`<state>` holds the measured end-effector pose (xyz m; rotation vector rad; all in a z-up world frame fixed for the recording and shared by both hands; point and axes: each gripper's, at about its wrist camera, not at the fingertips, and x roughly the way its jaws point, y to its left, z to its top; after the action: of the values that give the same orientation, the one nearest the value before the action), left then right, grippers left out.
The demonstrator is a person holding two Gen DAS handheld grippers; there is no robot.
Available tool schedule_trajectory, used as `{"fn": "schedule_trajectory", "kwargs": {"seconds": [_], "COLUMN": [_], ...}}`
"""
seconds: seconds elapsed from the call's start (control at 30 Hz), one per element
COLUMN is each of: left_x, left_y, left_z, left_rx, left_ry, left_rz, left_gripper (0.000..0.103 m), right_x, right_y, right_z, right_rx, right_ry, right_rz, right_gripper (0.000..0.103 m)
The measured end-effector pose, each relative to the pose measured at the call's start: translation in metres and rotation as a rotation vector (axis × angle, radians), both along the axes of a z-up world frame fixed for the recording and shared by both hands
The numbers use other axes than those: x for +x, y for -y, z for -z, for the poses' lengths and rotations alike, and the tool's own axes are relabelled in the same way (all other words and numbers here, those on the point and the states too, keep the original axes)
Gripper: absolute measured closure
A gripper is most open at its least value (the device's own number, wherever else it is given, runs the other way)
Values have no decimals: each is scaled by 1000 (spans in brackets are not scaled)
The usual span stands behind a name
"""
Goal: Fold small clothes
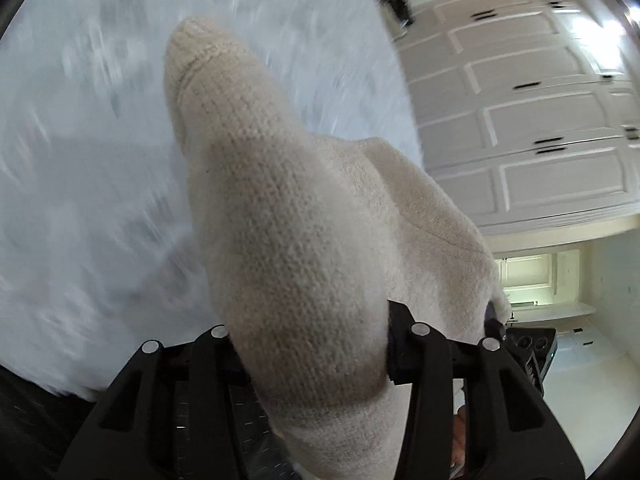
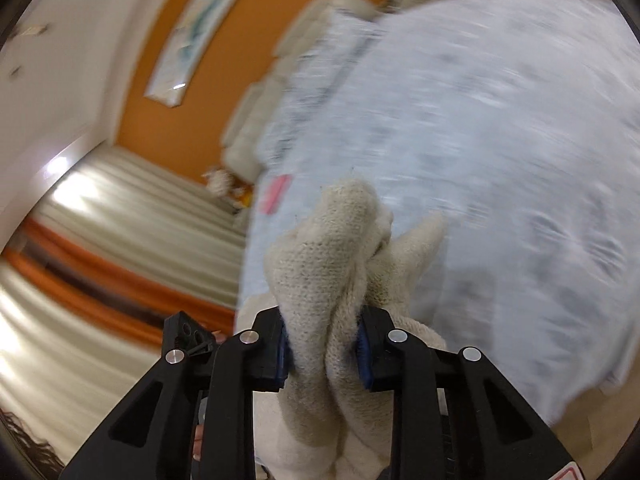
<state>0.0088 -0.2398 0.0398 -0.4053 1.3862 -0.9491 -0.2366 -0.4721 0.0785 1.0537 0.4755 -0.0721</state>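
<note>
A cream knitted garment [image 1: 260,184] hangs lifted above a bed with a pale blue-white cover [image 1: 80,140]. A thick fold of it fills the gap of my left gripper [image 1: 308,352], which is shut on it; the cloth hides the fingertips, and a long knit part sticks out forward. In the right wrist view another bunched part of the cream garment [image 2: 332,240] stands up between the blue pads [image 2: 282,354] of my right gripper [image 2: 326,354], shut on it. The bed cover [image 2: 500,140] lies blurred below and to the right.
White panelled wardrobe doors [image 1: 520,120] stand right of the bed, with a lit doorway [image 1: 536,280] beyond. On the other side are an orange wall [image 2: 168,60] with a picture [image 2: 200,28], striped curtains [image 2: 120,216], pillows [image 2: 256,120] and a small pink thing [image 2: 276,194] on the bed.
</note>
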Motion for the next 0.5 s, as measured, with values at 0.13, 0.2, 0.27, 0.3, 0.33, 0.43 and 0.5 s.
{"fn": "schedule_trajectory", "kwargs": {"seconds": [0.13, 0.2, 0.27, 0.3, 0.33, 0.43, 0.5], "left_x": [42, 61, 79, 91, 100, 126, 129], "left_y": [-71, -103, -130, -145, -153, -179, -198], "left_z": [-68, -90, -97, -89, -79, 1, 64], "left_rx": [9, 53, 127, 190, 233, 412, 524], "left_ry": [154, 220, 278, 301, 308, 317, 221], "left_rz": [-18, -22, -30, -45, -55, -102, -156], "left_gripper": [58, 57, 53, 47, 43, 24, 30], "right_x": [55, 79, 95, 109, 118, 154, 155], "right_y": [-59, -86, -110, -128, -136, -160, -166], "right_z": [-39, -35, -16, 8, 27, 111, 155], "right_rx": [-53, -13, 14, 10, 9, -22, -29], "right_ry": [115, 149, 131, 87, 50, -217, -393], "right_rz": [-57, -61, -46, -36, -36, -49, -86], "right_gripper": [78, 78, 75, 72, 64, 59, 59]}}
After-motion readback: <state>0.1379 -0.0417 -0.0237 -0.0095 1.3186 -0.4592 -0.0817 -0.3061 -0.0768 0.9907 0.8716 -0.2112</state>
